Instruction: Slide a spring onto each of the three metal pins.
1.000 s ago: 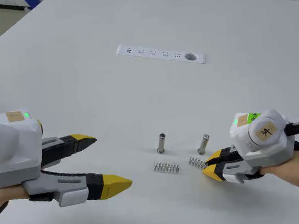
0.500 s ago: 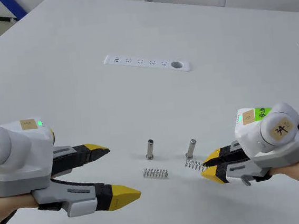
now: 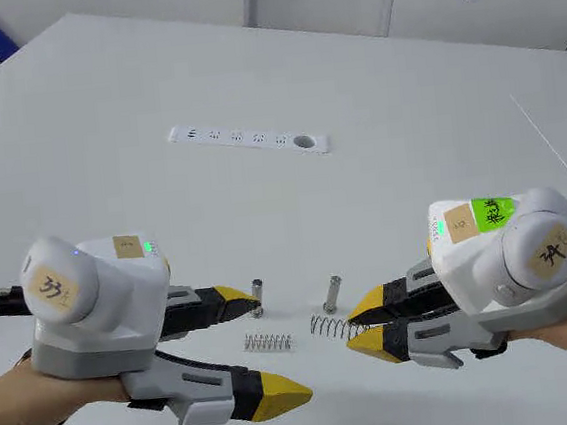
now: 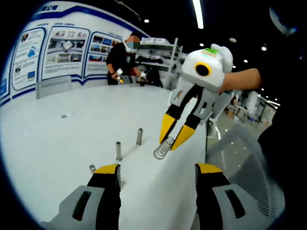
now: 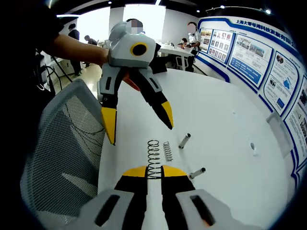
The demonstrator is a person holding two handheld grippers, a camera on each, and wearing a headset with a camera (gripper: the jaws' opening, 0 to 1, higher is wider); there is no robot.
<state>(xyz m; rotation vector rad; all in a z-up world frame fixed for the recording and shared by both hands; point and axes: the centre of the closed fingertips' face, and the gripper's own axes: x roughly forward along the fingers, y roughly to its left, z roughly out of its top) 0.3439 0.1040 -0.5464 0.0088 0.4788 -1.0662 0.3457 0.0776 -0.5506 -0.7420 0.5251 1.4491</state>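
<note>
My right gripper (image 3: pixel 360 328) is shut on the end of a small steel spring (image 3: pixel 327 326), which sticks out to the left just above the white table (image 3: pixel 106 139). In the right gripper view the spring (image 5: pixel 153 158) rises from between my closed jaws (image 5: pixel 154 173). A second spring (image 3: pixel 268 343) lies flat on the table. Two upright metal pins (image 3: pixel 258 297) (image 3: pixel 332 294) stand just behind the springs. The left gripper view shows a third, shorter pin (image 4: pixel 92 168) nearer my jaws. My left gripper (image 3: pixel 266 347) is open and holds nothing, its upper tip close to the left pin.
A white power strip (image 3: pixel 246 139) lies farther back on the table. A grey chair back (image 3: pixel 319 3) stands at the far edge, and a mesh chair (image 5: pixel 62 143) sits beside the near edge. People stand in the background.
My right gripper has lifted the spring slightly off the table and carried it left toward the pins. My left gripper has moved right, closer to the pins, still open.
</note>
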